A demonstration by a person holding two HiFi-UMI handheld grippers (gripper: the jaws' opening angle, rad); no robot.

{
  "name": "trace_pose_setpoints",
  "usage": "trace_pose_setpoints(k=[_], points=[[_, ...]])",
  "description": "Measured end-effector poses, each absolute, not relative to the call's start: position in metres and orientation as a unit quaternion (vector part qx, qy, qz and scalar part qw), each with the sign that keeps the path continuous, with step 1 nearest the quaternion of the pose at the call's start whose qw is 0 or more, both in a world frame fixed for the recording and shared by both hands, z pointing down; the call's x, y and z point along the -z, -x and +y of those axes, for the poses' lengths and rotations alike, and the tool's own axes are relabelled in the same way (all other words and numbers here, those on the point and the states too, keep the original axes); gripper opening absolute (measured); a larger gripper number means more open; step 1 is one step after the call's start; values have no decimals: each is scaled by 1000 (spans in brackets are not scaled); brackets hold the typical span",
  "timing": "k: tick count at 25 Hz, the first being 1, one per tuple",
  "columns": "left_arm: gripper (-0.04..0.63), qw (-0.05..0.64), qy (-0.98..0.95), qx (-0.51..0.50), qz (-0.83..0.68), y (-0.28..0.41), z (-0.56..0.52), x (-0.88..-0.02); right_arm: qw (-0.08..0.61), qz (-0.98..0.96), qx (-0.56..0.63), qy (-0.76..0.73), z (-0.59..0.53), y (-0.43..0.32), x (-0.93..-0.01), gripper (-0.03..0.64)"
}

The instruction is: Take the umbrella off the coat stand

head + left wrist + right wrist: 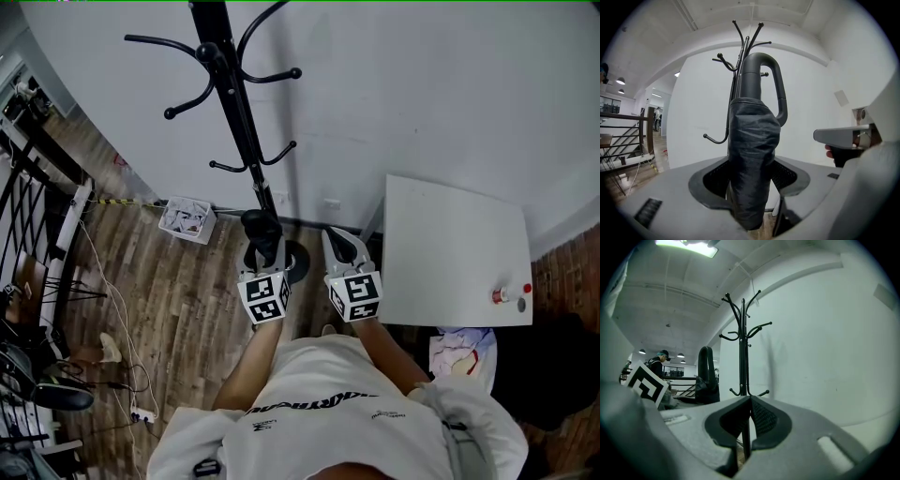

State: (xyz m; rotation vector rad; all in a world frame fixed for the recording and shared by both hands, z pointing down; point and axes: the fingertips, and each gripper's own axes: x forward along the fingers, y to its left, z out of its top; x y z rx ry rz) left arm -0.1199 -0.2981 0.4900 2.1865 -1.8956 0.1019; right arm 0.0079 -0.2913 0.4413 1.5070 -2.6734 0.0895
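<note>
My left gripper is shut on a folded black umbrella in its sleeve. The umbrella stands upright with its hooked handle on top. The black coat stand rises right behind it against the white wall. In the right gripper view the umbrella shows left of the stand, apart from its pole. My right gripper is beside the left one, shut, with nothing between its jaws.
A white table stands at the right with small red items near its edge. The stand's round base sits on the wood floor. A white box, cables and a dark railing lie to the left.
</note>
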Motion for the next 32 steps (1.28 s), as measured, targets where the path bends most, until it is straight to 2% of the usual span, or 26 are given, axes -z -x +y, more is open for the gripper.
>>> trace_pose_setpoints(k=[10,32], points=[[249,94,-760,-12,-643,116,-284,-458,24,-873,-15,-486,-293,-2,-430,-8],[248,87,-762,0,-642,114,-265,-439,9,-873,-19,-487,-288,-5,-417,-9]])
